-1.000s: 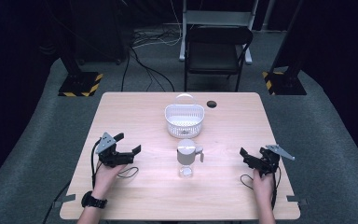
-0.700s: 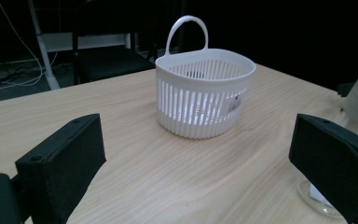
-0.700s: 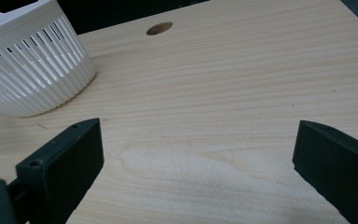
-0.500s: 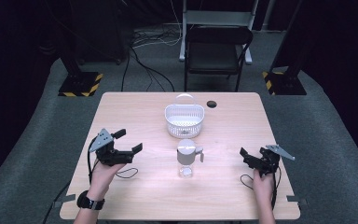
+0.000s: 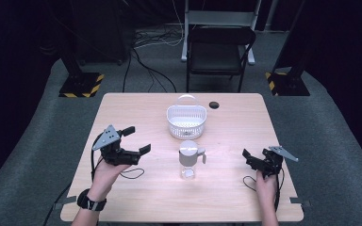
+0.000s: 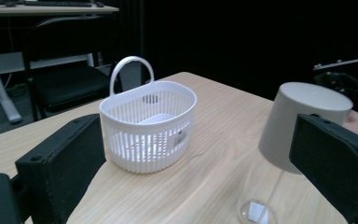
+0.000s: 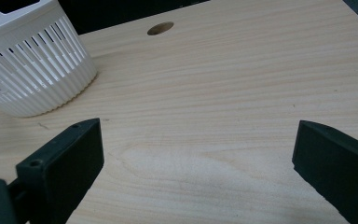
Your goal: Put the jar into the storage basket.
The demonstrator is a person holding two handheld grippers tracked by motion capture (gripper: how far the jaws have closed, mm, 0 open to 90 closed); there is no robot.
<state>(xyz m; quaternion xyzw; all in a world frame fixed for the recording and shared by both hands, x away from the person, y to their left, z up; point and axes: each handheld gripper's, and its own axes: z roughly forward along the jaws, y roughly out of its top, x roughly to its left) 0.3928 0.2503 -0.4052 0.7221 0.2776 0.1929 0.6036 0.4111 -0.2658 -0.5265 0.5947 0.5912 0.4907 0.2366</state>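
Note:
A clear bottle with a grey cap (image 5: 188,157) stands upright mid-table; in the left gripper view the cap (image 6: 307,123) rises just past my right jaw. Behind it sits a white slatted basket (image 5: 186,120) with a loop handle, which shows as the basket (image 6: 149,123) in the left gripper view and as the basket (image 7: 32,70) in the right gripper view. My left gripper (image 5: 136,140) is held above the table left of the bottle, open and empty, jaws wide (image 6: 198,163). My right gripper (image 5: 250,160) rests low at the right, open and empty (image 7: 196,158).
A round cable hole (image 5: 213,104) lies in the table behind the basket, also seen as the hole (image 7: 161,28). A black chair (image 5: 220,52) stands beyond the far edge. Bare wood (image 5: 169,197) stretches along the near side between my forearms.
My left gripper has risen a little and swung toward the bottle. The right gripper, bottle and basket have stayed put.

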